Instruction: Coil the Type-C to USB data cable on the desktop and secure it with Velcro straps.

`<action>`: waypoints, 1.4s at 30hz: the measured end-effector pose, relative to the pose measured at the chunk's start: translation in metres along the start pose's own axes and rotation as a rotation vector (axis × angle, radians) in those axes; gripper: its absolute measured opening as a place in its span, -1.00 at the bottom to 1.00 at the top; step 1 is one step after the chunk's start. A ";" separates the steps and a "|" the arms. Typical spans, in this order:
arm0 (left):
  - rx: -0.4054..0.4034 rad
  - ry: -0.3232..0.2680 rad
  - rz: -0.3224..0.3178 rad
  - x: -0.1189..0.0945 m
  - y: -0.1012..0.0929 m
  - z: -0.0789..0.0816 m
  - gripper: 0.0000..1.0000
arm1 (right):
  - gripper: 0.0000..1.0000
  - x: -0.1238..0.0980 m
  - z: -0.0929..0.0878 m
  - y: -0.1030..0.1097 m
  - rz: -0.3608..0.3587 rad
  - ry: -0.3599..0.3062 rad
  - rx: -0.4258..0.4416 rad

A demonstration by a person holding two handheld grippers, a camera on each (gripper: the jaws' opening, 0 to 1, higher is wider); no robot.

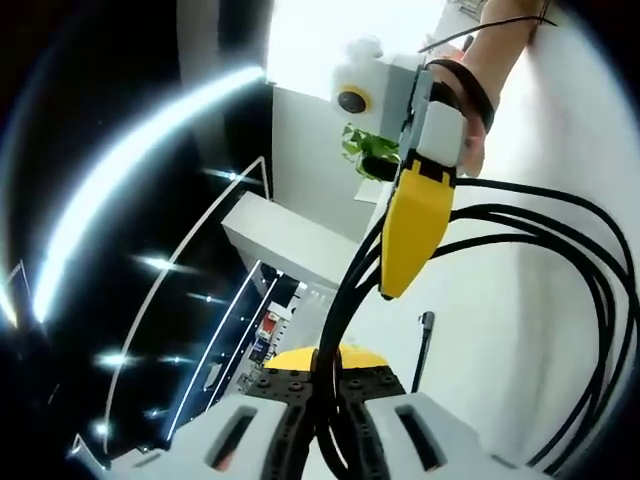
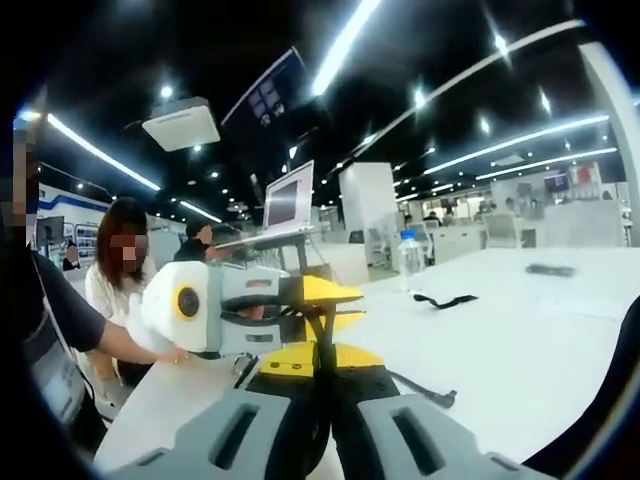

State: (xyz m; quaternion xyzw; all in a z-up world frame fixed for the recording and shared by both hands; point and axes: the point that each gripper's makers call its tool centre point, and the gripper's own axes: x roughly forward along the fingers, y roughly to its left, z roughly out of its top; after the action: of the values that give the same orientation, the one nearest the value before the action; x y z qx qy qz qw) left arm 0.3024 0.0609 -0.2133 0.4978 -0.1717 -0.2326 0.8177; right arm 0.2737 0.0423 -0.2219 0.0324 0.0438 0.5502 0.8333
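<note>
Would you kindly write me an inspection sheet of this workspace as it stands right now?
Surface: white desktop, mostly bare.
Job's things: black data cable gathered in several loops, bundle running between both grippers; black Velcro strap lying loose on the desktop, apart from the cable.
Clutter: water bottle; small dark object, too far to identify.
Grippers: left gripper shut on the cable bundle; right gripper shut on the cable.
Cables: one plug end hangs free near the loops.
Surroundings: open laptop on a stand, seated people, ceiling strip lights, potted plant.
</note>
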 end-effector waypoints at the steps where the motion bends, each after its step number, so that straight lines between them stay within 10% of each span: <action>1: 0.000 -0.001 -0.001 0.000 0.000 0.000 -0.86 | -0.95 0.000 0.001 -0.001 0.009 0.000 0.011; 42: -0.033 0.033 -0.043 0.001 -0.004 -0.010 -0.92 | -0.72 0.000 0.007 -0.006 0.003 -0.072 0.041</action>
State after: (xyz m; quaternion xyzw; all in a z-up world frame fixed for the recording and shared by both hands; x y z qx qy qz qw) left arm 0.3079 0.0657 -0.2216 0.4917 -0.1435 -0.2446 0.8233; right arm 0.2803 0.0394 -0.2158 0.0694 0.0248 0.5489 0.8326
